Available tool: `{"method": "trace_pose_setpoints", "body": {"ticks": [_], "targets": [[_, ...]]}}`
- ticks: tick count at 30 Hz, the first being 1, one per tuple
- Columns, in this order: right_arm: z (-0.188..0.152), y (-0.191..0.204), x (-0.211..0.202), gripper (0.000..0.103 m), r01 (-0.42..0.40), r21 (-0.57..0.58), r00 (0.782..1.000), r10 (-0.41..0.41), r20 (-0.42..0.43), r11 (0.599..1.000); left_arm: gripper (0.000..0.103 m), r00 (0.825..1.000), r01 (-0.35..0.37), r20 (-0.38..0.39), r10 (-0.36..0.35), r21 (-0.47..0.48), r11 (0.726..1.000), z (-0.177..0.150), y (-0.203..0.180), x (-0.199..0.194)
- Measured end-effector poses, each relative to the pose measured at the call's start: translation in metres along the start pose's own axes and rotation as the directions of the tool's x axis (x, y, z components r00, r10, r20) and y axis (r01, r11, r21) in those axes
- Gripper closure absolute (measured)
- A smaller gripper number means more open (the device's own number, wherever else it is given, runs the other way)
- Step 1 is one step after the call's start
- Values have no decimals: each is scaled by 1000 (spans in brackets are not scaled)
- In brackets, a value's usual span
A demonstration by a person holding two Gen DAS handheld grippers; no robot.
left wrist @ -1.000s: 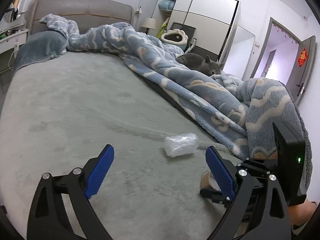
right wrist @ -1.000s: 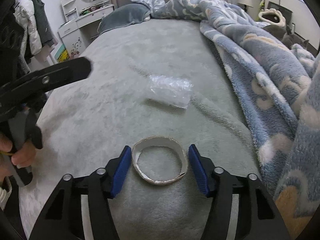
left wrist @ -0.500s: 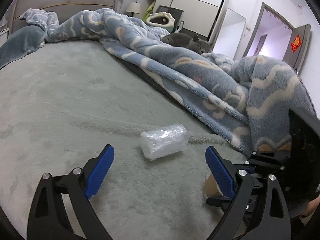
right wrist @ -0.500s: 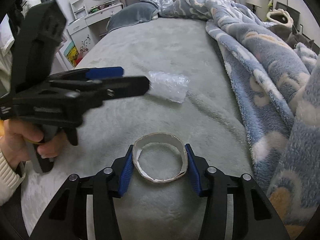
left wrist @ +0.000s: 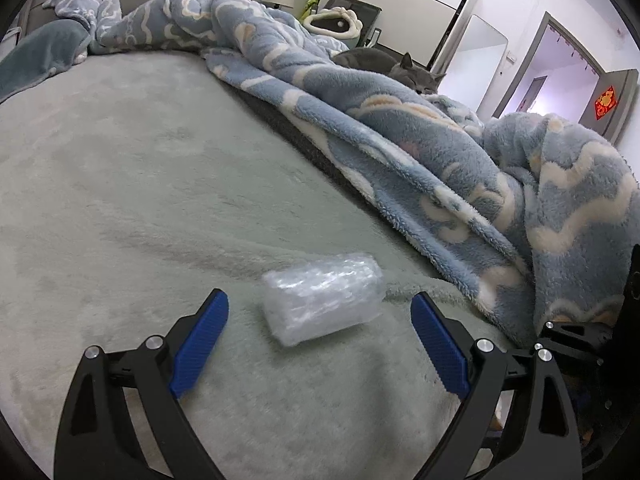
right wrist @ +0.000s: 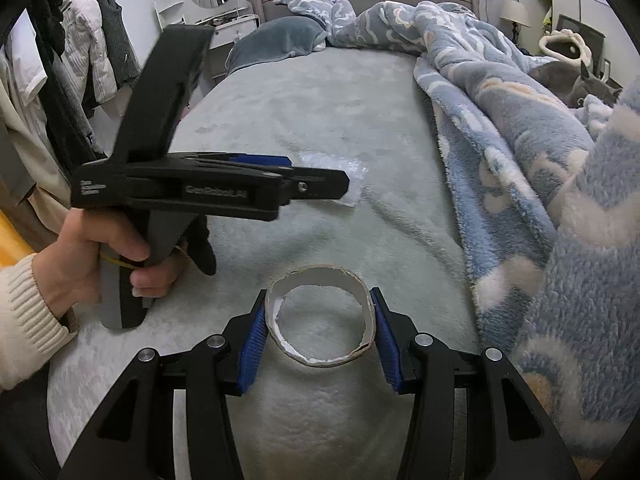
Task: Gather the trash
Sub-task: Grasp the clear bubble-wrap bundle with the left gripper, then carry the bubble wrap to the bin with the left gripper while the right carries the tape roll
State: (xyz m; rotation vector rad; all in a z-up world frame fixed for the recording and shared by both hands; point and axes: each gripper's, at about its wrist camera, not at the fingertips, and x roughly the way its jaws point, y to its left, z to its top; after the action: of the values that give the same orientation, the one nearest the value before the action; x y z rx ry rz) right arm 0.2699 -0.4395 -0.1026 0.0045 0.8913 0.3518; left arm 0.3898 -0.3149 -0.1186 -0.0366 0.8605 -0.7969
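A crumpled clear bubble-wrap packet [left wrist: 322, 298] lies on the grey-green bedspread. My left gripper [left wrist: 319, 312] is open, with its blue pads on either side of the packet and not touching it. In the right wrist view the left gripper [right wrist: 320, 178] hides most of the packet [right wrist: 352, 184]. My right gripper [right wrist: 318, 318] is shut on an empty cardboard tape ring [right wrist: 322, 316], both blue pads against its sides, just above the bedspread.
A rumpled blue fleece blanket [left wrist: 400, 140] covers the right side of the bed [left wrist: 120, 184]. A grey cat [left wrist: 384, 64] lies beyond it. A dresser and hanging clothes [right wrist: 80, 52] stand on the left of the bed.
My left gripper moved forward and down to straddle the bubble-wrap packet. My right gripper closed its pads onto the tape ring.
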Motion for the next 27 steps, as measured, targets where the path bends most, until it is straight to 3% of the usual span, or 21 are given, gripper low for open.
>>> {"method": "trace_pose_setpoints", "body": {"ticks": [4,8,9,20,27], "targets": [[-2,-5,-2,53,6,2,1000,-6,4,1000,11,1000,1,-14,-1,18,1000,2,-8,12],[1,-8,-2,53,5,11,1000,-5,6,1000,35,999,-32,-36,34,50,998,2,-15,20],[0,-7,-3,53,7,13,1000,-7,5,1000,37,999,-35,-36,36,50,998,2,-14,19],[6,-3,-1,53,56,75,998,-56,-6,996,39,999,-34,-6,34,22,999,-7,-7,-15],[4,17,-10,53,70,87,997,-71,12,994,39,997,-73,19,73,18,997,-19,-6,-53]]}}
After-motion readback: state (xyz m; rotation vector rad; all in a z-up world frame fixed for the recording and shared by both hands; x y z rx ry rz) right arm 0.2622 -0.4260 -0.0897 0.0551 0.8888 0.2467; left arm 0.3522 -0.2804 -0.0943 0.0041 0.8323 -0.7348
